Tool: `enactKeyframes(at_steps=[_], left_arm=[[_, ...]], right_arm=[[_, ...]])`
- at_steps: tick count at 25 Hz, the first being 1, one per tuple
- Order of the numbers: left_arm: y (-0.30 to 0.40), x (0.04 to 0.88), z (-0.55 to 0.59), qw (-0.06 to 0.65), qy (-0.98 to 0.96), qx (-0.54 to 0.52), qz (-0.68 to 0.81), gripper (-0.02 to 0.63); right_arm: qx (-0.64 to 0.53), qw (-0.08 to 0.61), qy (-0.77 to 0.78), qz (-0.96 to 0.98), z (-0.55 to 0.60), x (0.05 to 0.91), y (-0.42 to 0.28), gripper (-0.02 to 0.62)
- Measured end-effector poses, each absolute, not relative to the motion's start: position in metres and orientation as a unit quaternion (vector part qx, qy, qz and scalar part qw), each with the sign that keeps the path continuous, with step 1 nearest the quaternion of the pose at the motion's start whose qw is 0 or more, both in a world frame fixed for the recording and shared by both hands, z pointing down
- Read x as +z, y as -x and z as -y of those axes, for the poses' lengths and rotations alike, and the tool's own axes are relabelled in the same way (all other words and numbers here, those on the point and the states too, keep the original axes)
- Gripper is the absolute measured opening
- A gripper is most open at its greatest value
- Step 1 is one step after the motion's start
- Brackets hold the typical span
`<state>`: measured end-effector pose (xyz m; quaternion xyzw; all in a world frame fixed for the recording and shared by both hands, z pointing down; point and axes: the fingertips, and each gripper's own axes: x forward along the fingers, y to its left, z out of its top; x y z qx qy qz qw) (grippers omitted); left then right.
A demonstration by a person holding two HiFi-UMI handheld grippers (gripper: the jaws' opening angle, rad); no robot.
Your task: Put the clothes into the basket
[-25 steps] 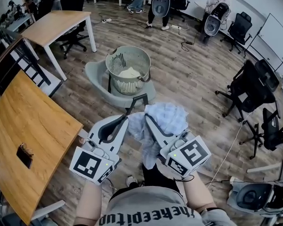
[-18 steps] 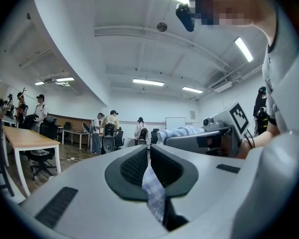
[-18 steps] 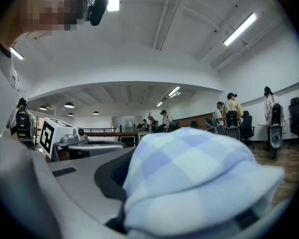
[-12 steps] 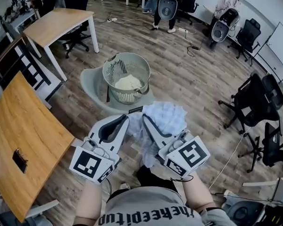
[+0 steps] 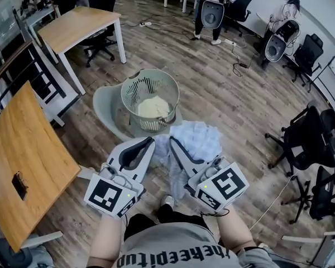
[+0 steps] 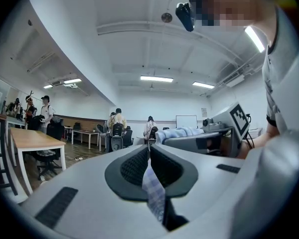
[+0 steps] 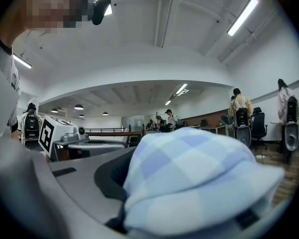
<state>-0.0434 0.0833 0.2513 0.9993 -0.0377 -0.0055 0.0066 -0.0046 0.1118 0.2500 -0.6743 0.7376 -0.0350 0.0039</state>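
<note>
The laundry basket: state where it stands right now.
In the head view the basket stands at upper centre on a grey seat on the wooden floor, just beyond the blue checked cloth.

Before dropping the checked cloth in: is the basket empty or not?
Not empty. In the head view a pale cloth lies at the bottom of the upright basket.

The basket (image 5: pixel 151 94) stood ahead of you on a seat (image 5: pixel 103 102), a cloth (image 5: pixel 154 108) in it. The shirt (image 5: pixel 196 140) lay over your right gripper (image 5: pixel 172 142), with your left gripper (image 5: pixel 150 141) beside it, just short of the basket. A table (image 5: pixel 28 149) lay left, chairs (image 5: pixel 301 144) right.
</note>
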Motion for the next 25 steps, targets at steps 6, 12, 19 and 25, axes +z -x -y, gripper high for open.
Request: enactKeyframes(at_steps=[6,12,19,25], left_arm=[[0.024,0.257,-0.081,0.005,-0.998,-0.001,0.055,0.029],[0.013,0.258,-0.073,0.006,-0.998,0.007,0.063,0.029],[0.001,0.263,-0.055,0.017,-0.998,0.012,0.055,0.029],[-0.013,0.266,-0.032,0.014,-0.999,0.014,0.048,0.029]], right_arm=[[-0.037,0.008,0.663,-0.748,-0.107,0.256,-0.018,0.035],[-0.043,0.016,0.659,-0.75,-0.098,0.257,-0.032,0.035],[-0.05,0.017,0.664,-0.746,-0.082,0.261,-0.043,0.035],[-0.056,0.014,0.671,-0.739,-0.061,0.266,-0.055,0.035]])
